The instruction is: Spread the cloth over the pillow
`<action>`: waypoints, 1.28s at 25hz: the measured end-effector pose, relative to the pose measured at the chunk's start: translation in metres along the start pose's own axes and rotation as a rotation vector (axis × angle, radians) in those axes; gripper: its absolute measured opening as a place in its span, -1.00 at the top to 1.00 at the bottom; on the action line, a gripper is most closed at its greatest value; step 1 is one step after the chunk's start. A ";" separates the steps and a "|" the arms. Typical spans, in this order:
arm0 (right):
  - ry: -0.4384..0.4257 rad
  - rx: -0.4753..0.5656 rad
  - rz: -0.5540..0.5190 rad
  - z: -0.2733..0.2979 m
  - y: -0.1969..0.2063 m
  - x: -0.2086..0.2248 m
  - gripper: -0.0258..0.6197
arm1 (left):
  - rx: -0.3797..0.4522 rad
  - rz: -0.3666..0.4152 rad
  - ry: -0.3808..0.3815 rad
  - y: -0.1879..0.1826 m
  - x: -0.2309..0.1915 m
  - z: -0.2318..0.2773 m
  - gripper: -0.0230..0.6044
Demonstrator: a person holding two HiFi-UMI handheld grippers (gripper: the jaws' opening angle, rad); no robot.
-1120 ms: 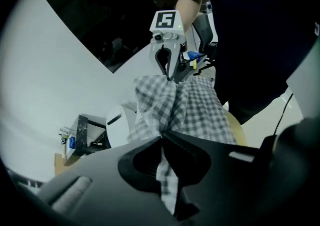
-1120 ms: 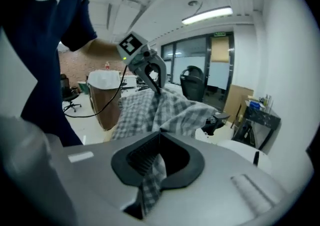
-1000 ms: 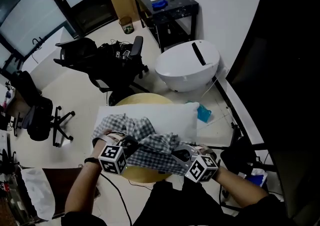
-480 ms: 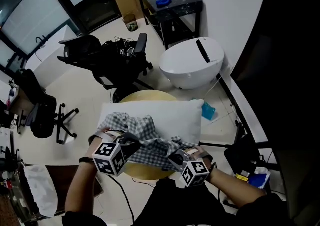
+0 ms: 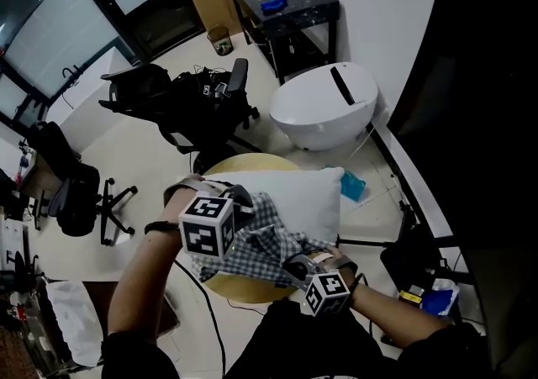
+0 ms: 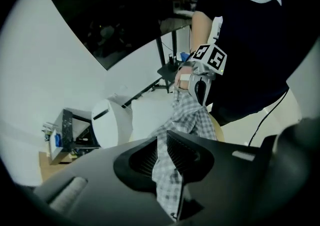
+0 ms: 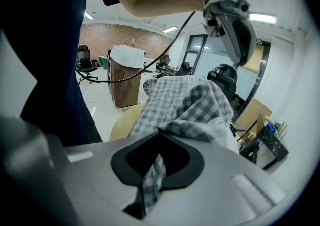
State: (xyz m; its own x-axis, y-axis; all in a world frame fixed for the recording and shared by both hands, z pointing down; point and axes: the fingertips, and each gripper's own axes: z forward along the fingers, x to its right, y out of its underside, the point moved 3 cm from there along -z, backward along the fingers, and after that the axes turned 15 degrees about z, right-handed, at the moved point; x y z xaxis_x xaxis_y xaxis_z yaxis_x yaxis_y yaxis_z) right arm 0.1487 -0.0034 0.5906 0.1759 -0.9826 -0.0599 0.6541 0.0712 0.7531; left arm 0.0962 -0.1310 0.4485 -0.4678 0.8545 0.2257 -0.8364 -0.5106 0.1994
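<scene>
Head view: checked cloth [image 5: 262,244] bunched on the near edge of the white pillow [image 5: 294,197]. Strung as a rumpled band from the left gripper [image 5: 237,201], high over the pillow's left end, down to the right gripper [image 5: 296,268] at the near right. Long axis of the band slanting far-left to near-right. Pillow lying lengthwise left to right across the round table [image 5: 220,165], mostly uncovered.

Left gripper view: jaws opening, ribbed pads parted, cloth [image 6: 187,117] hanging loose between them. Probably best to pinch a corner, draw both grippers apart along the pillow's length, then carry the free edge over the far side.

Right gripper view: jaws pressed together, pinching a fold of cloth [image 7: 185,102]. Worth keeping that hold firm as the anchor.
</scene>
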 end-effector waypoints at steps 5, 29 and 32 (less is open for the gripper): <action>0.003 0.003 0.005 0.002 0.000 -0.004 0.88 | 0.029 -0.080 0.151 0.008 -0.025 0.057 0.53; 0.224 0.062 0.198 -0.039 0.008 0.027 0.63 | 0.090 -0.100 -0.025 0.045 -0.028 0.075 0.92; 0.324 0.053 0.265 -0.051 0.012 0.036 0.63 | 0.130 -0.078 -0.117 0.054 -0.028 0.050 0.93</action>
State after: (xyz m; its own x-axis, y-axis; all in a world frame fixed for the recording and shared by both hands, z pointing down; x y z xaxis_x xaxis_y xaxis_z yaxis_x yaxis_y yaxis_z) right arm 0.2004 -0.0296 0.5641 0.5606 -0.8262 -0.0562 0.5179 0.2968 0.8023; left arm 0.0782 -0.1875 0.5008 -0.3600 0.8791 0.3125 -0.8216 -0.4574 0.3403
